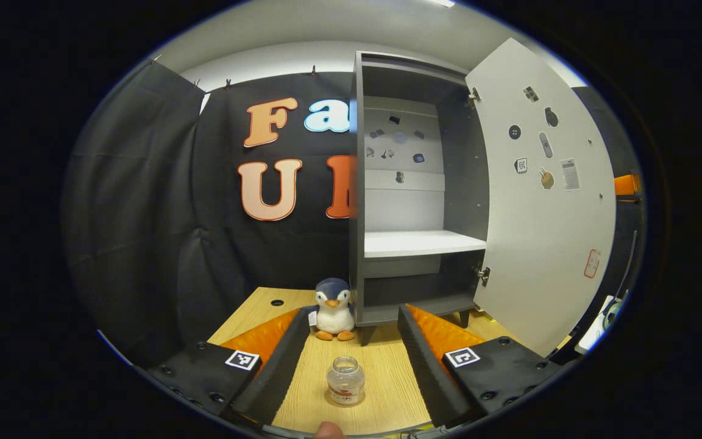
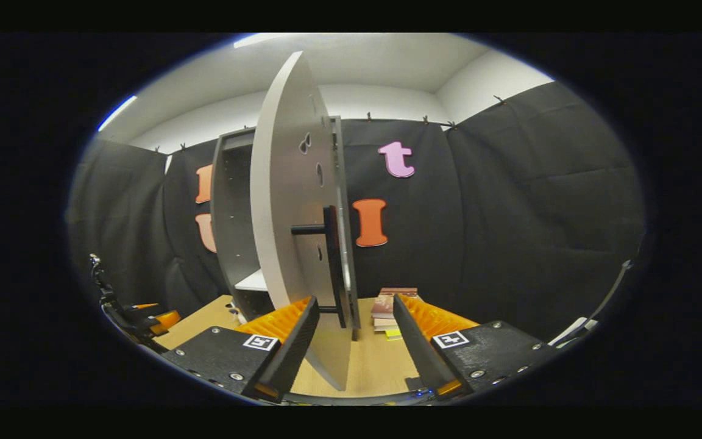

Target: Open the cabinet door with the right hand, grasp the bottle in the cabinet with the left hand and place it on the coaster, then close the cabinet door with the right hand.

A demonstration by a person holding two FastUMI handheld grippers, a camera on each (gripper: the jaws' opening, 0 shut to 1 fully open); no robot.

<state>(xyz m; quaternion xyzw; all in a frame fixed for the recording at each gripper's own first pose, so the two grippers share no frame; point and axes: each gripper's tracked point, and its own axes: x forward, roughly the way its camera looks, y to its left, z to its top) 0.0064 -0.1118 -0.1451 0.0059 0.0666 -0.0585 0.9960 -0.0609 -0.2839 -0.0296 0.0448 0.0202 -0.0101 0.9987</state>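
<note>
In the left gripper view the left gripper (image 1: 346,360) hangs low over the wooden tabletop (image 1: 381,366) with its two fingers spread wide and nothing between their pads. The bottle (image 1: 345,381), a small clear jar with an open mouth and a red-and-white label, stands upright on the tabletop in the gap between the fingers, apart from both and toward the near edge. Whether a coaster lies beneath it cannot be made out; its base is seen against bare wood. At the very bottom of this view a fingertip is cut off by the rim.

Farther back, toward the far edge, the cabinet (image 1: 415,183) stands open, its white shelf (image 1: 421,242) bare, and the cabinet door (image 1: 546,201) is swung out to the right. A plush penguin (image 1: 334,310) sits just beside the cabinet's left foot.

In the right gripper view the right gripper (image 2: 351,347) is also released, fingers apart. The door (image 2: 287,231) is seen nearly edge-on, its lower edge coming down between the fingers without clearly touching either; its dark handle (image 2: 326,244) sticks out above them. A stack of books (image 2: 390,308) lies behind, partly hidden by the right finger.
</note>
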